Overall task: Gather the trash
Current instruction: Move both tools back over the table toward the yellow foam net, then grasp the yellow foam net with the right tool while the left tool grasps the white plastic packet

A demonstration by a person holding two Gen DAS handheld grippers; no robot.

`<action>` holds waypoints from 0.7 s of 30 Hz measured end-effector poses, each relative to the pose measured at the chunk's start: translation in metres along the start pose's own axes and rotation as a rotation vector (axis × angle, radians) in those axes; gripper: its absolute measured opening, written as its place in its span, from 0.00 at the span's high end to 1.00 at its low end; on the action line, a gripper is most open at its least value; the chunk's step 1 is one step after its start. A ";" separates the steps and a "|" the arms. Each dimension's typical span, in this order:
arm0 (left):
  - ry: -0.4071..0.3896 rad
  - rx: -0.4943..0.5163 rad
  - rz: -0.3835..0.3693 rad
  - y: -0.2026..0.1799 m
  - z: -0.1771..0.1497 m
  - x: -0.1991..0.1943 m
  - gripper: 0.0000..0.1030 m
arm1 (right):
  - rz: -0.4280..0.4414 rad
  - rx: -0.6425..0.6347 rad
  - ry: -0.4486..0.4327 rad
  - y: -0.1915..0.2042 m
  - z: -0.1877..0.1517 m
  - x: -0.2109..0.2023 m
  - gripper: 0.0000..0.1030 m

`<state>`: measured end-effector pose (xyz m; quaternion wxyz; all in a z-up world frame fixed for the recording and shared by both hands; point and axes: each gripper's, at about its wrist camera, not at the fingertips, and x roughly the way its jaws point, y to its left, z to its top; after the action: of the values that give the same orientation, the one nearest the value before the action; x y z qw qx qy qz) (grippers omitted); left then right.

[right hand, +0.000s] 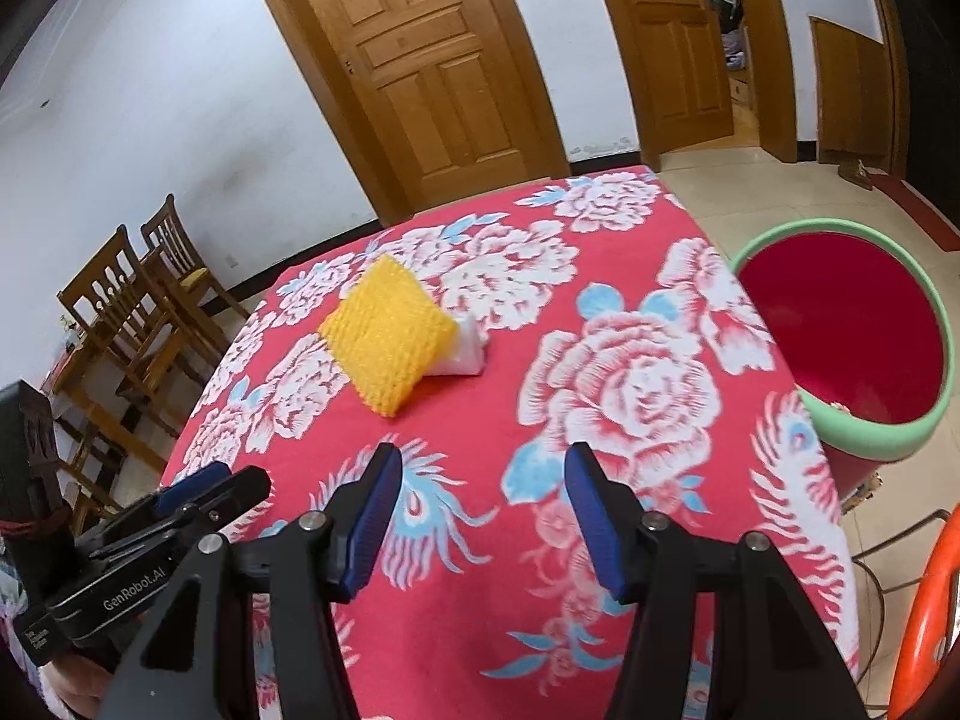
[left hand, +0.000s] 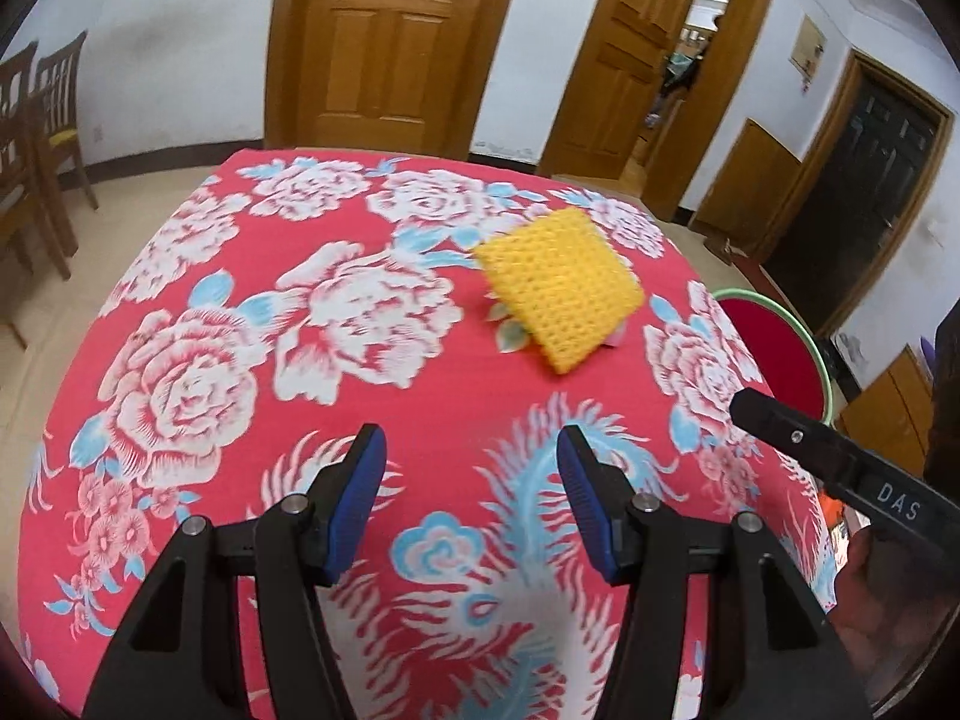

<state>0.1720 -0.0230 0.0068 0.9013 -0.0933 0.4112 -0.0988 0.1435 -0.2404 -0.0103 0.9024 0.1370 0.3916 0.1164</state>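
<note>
A yellow foam net sleeve [left hand: 561,288] lies on the red floral tablecloth [left hand: 240,372], propped on a crumpled white piece of trash [right hand: 462,348] that shows beside the sleeve [right hand: 387,336] in the right wrist view. My left gripper [left hand: 471,450] is open and empty, hovering over the cloth short of the sleeve. My right gripper [right hand: 483,468] is open and empty, also short of it; its body [left hand: 840,462] shows at the right of the left wrist view. A red bin with a green rim [right hand: 852,330] stands beside the table's right edge.
Wooden chairs [right hand: 138,312] stand left of the table by the wall. Wooden doors [left hand: 390,42] are behind the table. An orange frame [right hand: 924,618] is at the lower right. The left gripper's body [right hand: 150,546] sits low left in the right wrist view.
</note>
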 end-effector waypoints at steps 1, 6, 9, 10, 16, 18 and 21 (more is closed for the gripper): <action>0.003 -0.011 -0.004 0.003 0.000 0.001 0.43 | 0.007 -0.002 0.001 0.002 0.002 0.002 0.38; 0.009 -0.022 -0.011 0.009 0.007 0.010 0.43 | 0.023 -0.018 -0.001 0.011 0.012 0.015 0.35; 0.014 -0.038 -0.018 0.013 0.013 0.017 0.43 | 0.022 -0.007 0.014 0.011 0.021 0.029 0.31; 0.017 -0.045 -0.021 0.015 0.016 0.020 0.43 | 0.024 0.000 0.019 0.011 0.024 0.033 0.28; 0.016 -0.068 -0.022 0.028 0.029 0.030 0.43 | 0.032 0.001 0.030 0.018 0.049 0.060 0.22; 0.018 -0.088 -0.026 0.033 0.034 0.034 0.43 | 0.009 -0.015 0.047 0.024 0.057 0.070 0.22; 0.025 -0.104 -0.026 0.038 0.043 0.040 0.43 | -0.003 -0.048 0.073 0.032 0.065 0.084 0.24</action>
<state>0.2339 0.0076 -0.0039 0.8888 -0.1440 0.4256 -0.0901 0.2445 -0.1945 -0.0133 0.8906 0.1105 0.4217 0.1295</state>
